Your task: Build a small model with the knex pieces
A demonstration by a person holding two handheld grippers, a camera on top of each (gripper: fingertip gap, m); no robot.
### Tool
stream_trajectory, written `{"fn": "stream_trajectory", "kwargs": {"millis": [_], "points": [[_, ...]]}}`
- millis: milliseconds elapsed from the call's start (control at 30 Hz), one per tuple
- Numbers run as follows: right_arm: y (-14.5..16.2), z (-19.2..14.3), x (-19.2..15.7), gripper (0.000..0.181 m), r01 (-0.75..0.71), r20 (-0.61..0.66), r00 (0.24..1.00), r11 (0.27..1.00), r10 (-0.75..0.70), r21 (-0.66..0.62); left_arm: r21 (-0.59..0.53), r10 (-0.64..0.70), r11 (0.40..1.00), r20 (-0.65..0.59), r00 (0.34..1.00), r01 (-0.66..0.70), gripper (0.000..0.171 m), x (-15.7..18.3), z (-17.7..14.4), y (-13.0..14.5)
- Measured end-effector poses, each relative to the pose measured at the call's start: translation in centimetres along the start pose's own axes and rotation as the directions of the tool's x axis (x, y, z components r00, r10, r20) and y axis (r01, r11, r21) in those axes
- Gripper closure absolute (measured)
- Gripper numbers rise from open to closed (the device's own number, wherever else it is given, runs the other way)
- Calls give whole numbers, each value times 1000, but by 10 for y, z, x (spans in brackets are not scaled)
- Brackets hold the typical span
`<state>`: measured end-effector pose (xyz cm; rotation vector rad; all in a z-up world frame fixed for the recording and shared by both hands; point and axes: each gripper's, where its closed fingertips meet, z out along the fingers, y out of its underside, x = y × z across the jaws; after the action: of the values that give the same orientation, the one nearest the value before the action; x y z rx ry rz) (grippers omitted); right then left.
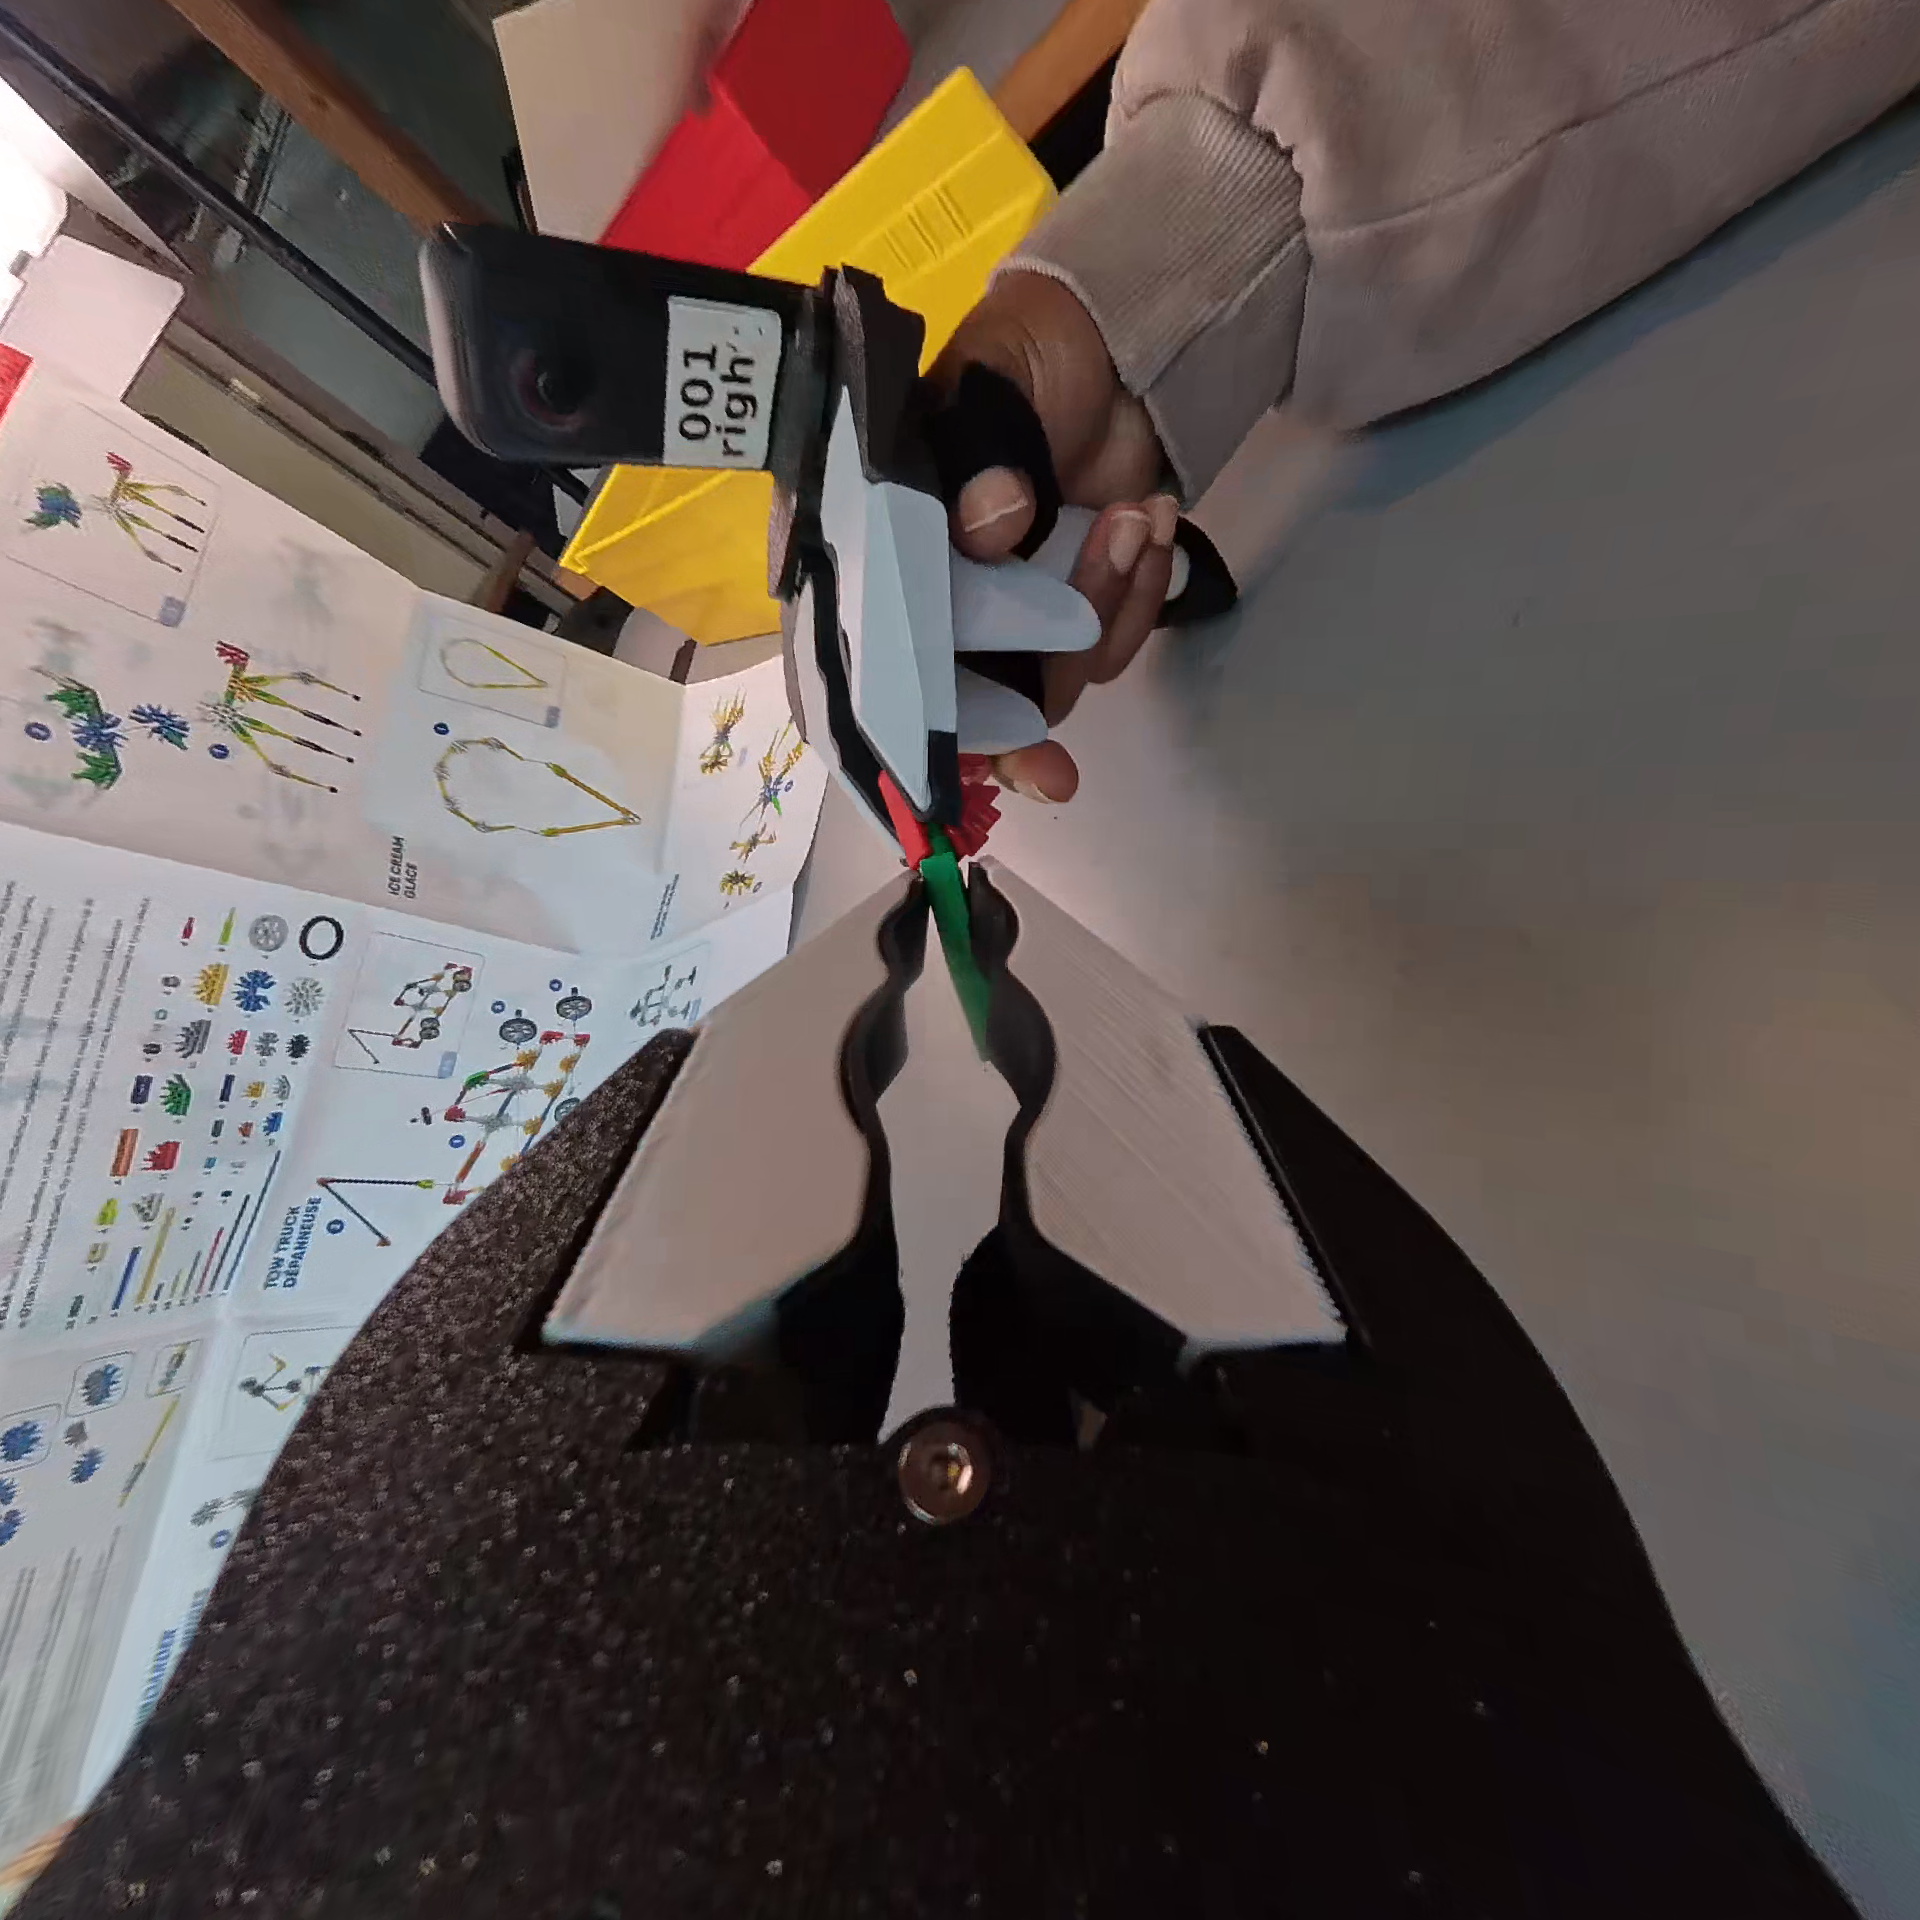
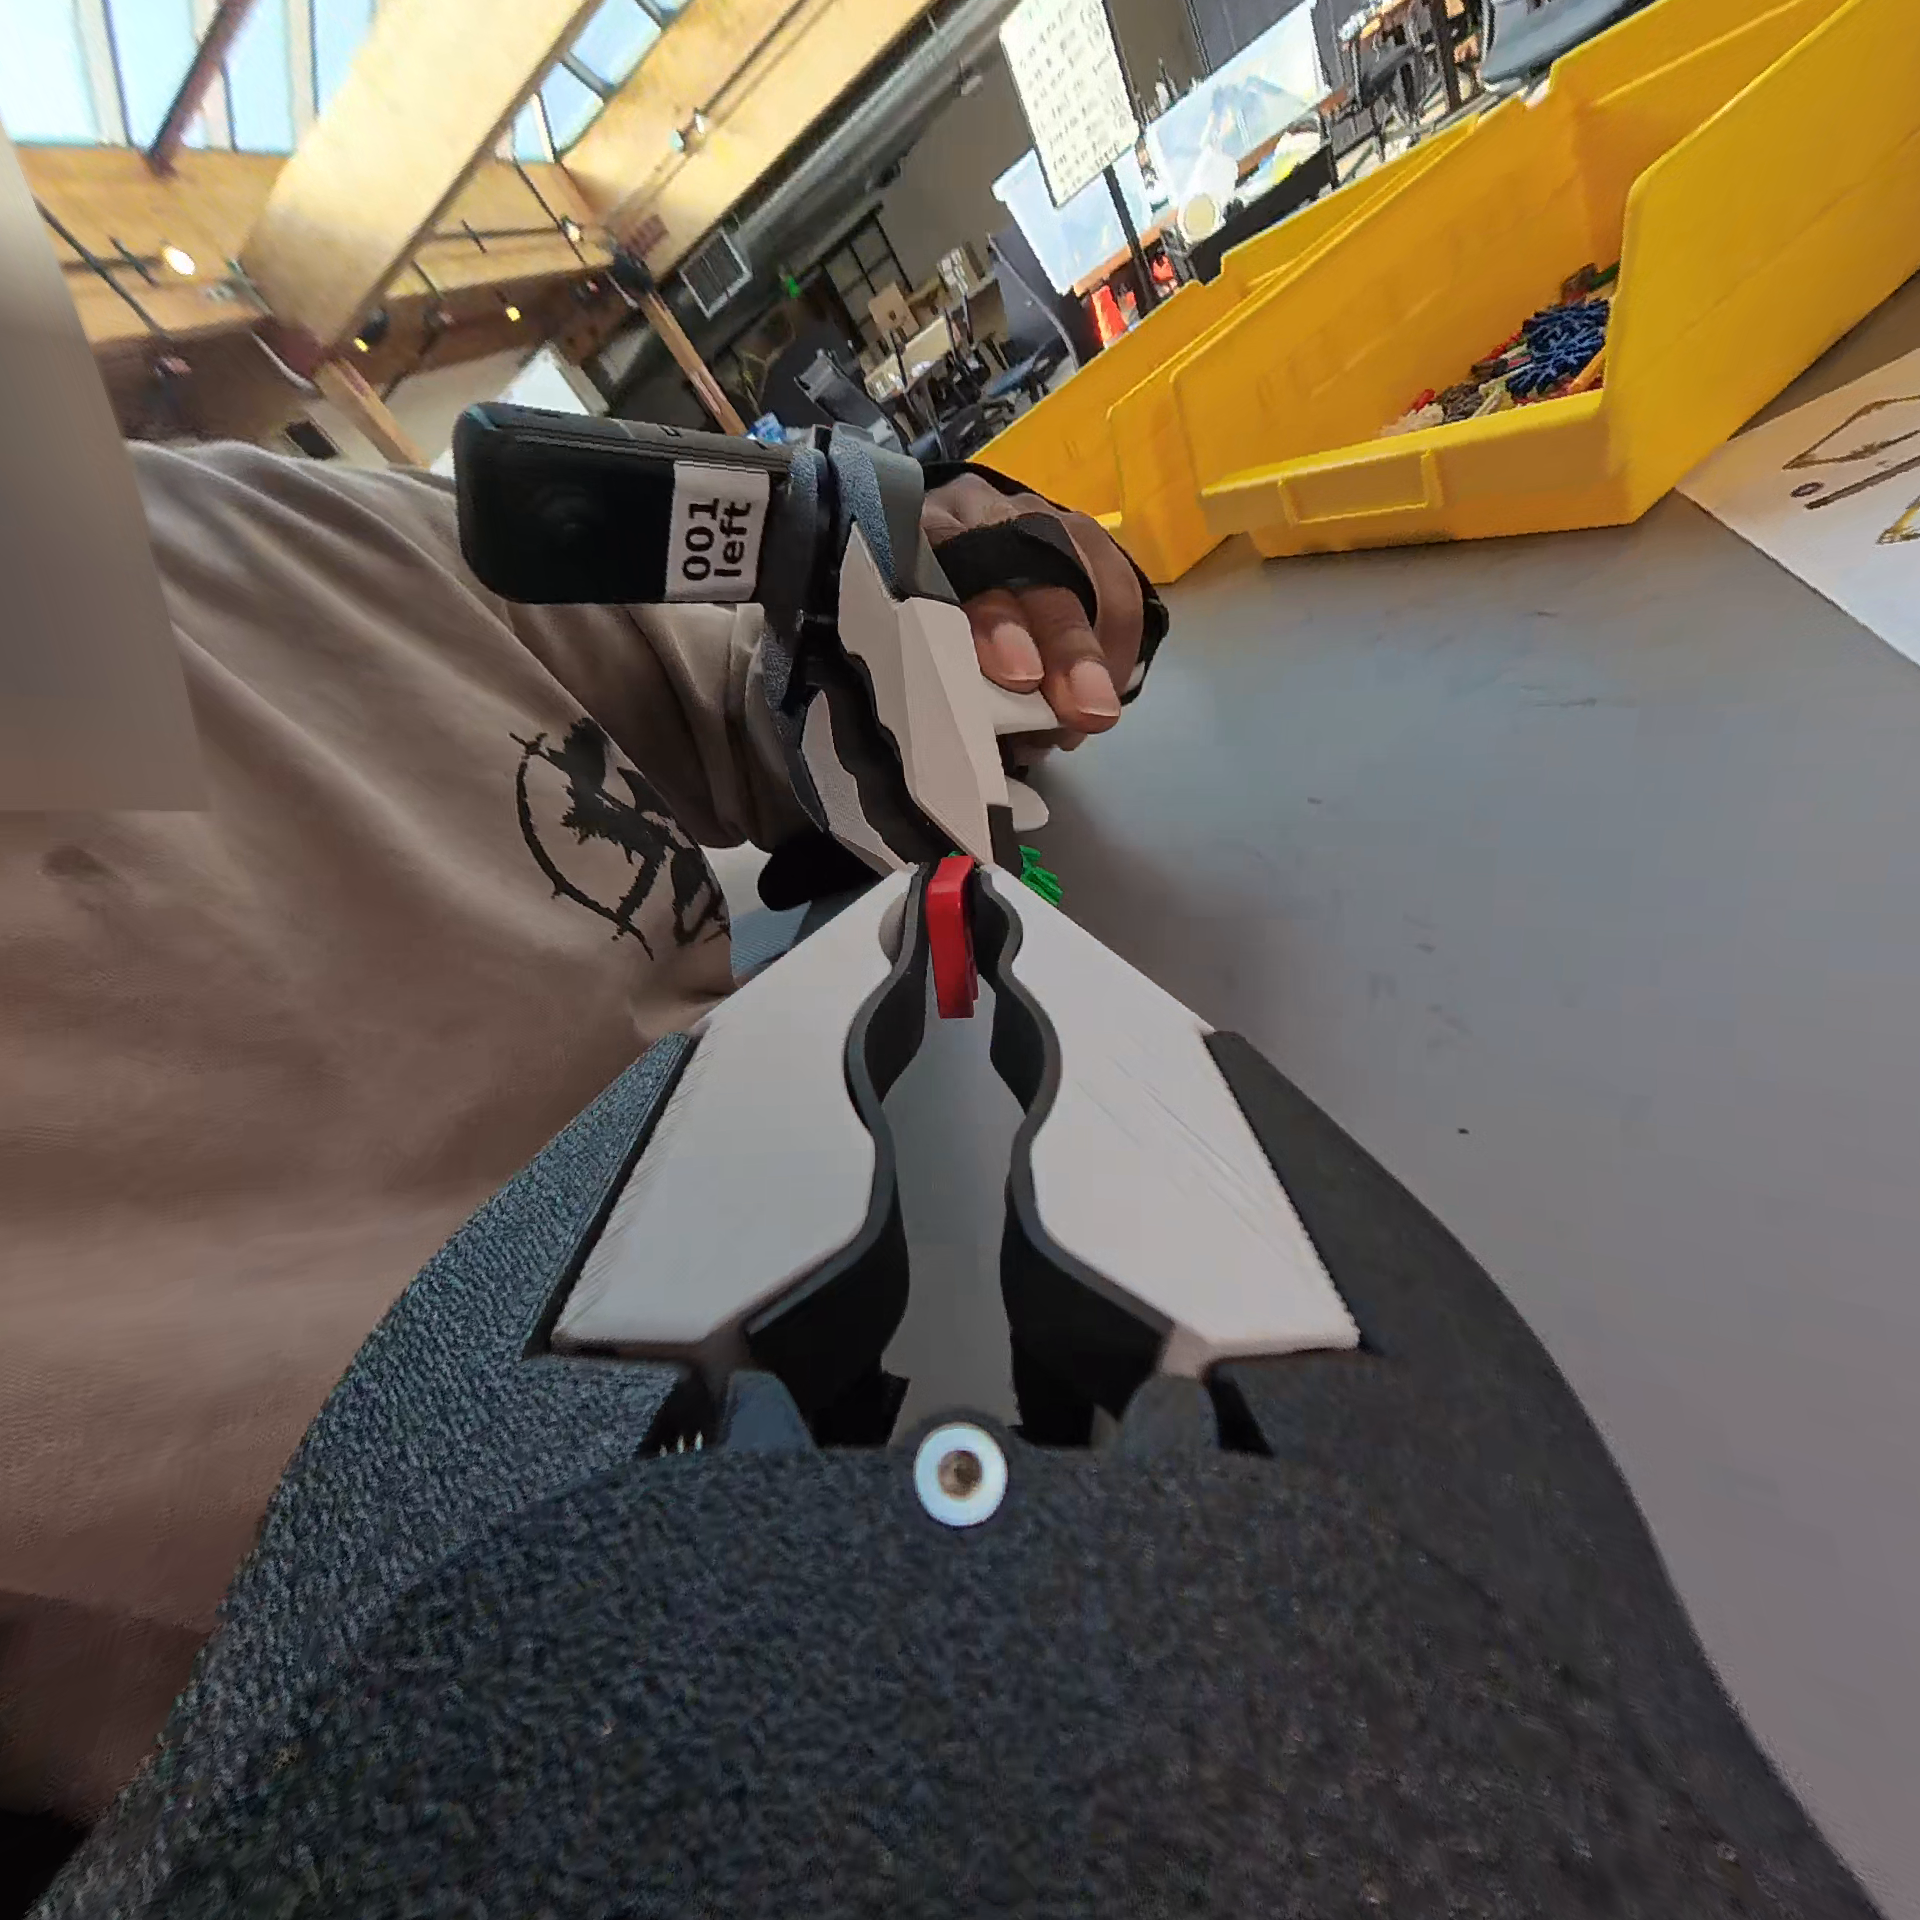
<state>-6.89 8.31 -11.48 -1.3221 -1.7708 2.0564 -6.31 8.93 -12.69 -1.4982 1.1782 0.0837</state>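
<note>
Green rod (image 1: 954,940) clamped in left tool (image 1: 948,883), red rod (image 2: 953,948) clamped in right tool (image 2: 951,883), tips meeting above grey counter (image 2: 1507,883), yellow bins (image 2: 1455,343) behind, instruction sheet (image 1: 312,935) beside.

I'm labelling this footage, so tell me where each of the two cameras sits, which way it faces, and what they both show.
Left wrist view: sits on the left gripper, looking along its jaws, shut on a green rod, toward the right gripper, a sleeved hand, the instruction sheet and bins.
Right wrist view: sits on the right gripper, jaws shut on a red piece, facing the left gripper, the person's torso and a yellow bin.
Shared: grey table, both grippers meeting tip to tip, yellow bins.
</note>
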Motion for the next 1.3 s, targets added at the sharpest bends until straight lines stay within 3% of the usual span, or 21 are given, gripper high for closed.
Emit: {"fn": "stream_trajectory", "kwargs": {"millis": [67,133,300,400,533,700,833,900,967,1033,1100,1200,1300], "points": [[-7,2,1,176,-48,21,999,997,47,62,63,-90,994,-9,996,90,166,-6,-5,-2],[-12,2,14,177,-50,-57,997,994,56,92,55,-207,976,-25,978,209,165,-15,-5,5],[-20,0,23,177,131,-250,962,990,-113,55,27,-352,935,-47,935,353,166,-23,-7,16],[-26,2,15,177,180,-274,948,983,-161,45,56,-433,895,-118,893,442,167,-26,-13,9],[-38,6,-16,176,116,-104,989,984,-103,136,181,-554,752,-348,756,635,167,-25,-29,-22],[-45,11,-52,174,-38,195,981,971,-9,235,260,-532,553,-622,575,792,167,-18,-50,-55],[-53,13,-66,175,-229,419,904,924,85,306,274,-485,449,-724,490,851,167,-18,-60,-68],[-56,17,-79,178,-335,562,819,894,119,298,274,-452,404,-770,451,873,167,-15,-62,-74],[-66,18,-85,178,-383,617,780,859,103,340,281,-414,328,-815,405,902,168,-21,-70,-82],[-69,17,-88,177,-345,605,794,866,64,362,304,-405,352,-803,437,885,168,-24,-72,-85],[-69,14,-87,178,-425,676,730,843,103,330,310,-399,368,-799,450,876,168,-25,-70,-86],[-70,10,-86,179,-545,769,625,780,133,308,332,-378,338,-809,451,880,168,-25,-66,-87],[-71,8,-88,178,-542,782,618,763,78,352,324,-348,308,-836,423,895,168,-27,-67,-89]]}}
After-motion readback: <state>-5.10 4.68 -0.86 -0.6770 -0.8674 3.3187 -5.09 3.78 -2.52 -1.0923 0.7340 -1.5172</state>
